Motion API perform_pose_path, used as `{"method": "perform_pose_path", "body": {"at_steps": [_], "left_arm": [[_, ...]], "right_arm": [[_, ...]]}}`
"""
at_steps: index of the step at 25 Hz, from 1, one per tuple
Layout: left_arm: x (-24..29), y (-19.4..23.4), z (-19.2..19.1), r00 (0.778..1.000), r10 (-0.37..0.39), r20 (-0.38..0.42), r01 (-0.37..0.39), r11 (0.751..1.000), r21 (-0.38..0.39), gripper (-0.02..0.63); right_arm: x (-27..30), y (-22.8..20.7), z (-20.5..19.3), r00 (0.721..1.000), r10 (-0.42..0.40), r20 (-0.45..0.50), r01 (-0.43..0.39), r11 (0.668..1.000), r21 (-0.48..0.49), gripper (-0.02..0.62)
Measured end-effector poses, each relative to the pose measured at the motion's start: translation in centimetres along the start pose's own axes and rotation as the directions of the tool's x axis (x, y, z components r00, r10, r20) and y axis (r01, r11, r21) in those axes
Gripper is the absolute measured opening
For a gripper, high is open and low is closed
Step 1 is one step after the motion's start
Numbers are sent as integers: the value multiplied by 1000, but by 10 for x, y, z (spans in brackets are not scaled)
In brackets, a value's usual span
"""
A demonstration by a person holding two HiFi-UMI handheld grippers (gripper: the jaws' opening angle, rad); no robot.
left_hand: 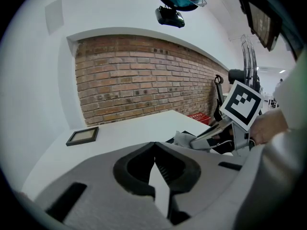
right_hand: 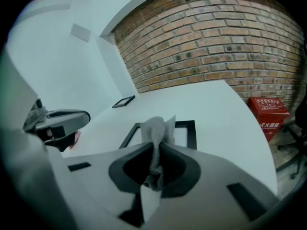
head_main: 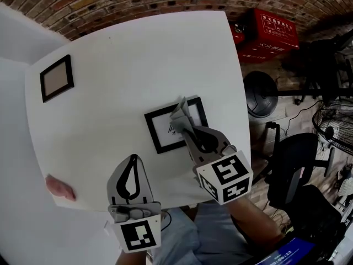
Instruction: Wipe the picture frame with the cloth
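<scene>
A black picture frame (head_main: 157, 130) with a white sheet lies flat near the table's front right. My right gripper (head_main: 186, 128) is shut on a grey cloth (head_main: 180, 112), which pokes out past the fingertips over the frame's middle. In the right gripper view the cloth (right_hand: 157, 127) stands up between the closed jaws, with the frame (right_hand: 191, 134) just beyond it. My left gripper (head_main: 132, 160) is shut with nothing in it, above the table's front edge and left of the frame. From the left gripper view its jaws meet at the tips (left_hand: 154, 145), and the cloth (left_hand: 183, 138) shows to the right.
A second, smaller frame (head_main: 56, 77) lies at the table's far left. A pink object (head_main: 59, 186) sits at the left front edge. Right of the white table (head_main: 138, 54) are a red box (head_main: 271, 28), a fan base (head_main: 263, 93) and a dark chair (head_main: 295, 159). A brick wall runs behind.
</scene>
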State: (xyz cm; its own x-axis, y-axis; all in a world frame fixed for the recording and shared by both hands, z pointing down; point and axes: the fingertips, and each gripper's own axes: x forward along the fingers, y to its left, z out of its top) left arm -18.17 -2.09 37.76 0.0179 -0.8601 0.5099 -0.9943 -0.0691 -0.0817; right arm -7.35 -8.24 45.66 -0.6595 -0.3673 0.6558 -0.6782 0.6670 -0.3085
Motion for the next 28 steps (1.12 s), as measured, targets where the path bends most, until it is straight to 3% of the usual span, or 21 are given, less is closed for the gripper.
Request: {"method": "perform_pose_path", "body": {"at_steps": [20,28], "left_arm": [[11,-27,20,999,-29,13,29,999,35,9],[-9,-46,47,997,-7,80,1,998,67,9]], "right_arm": [[-21,-28,5,999,-27,34,26,999,30,32],[-56,-34,24,994,-34,107,34,999,-3,32]]}}
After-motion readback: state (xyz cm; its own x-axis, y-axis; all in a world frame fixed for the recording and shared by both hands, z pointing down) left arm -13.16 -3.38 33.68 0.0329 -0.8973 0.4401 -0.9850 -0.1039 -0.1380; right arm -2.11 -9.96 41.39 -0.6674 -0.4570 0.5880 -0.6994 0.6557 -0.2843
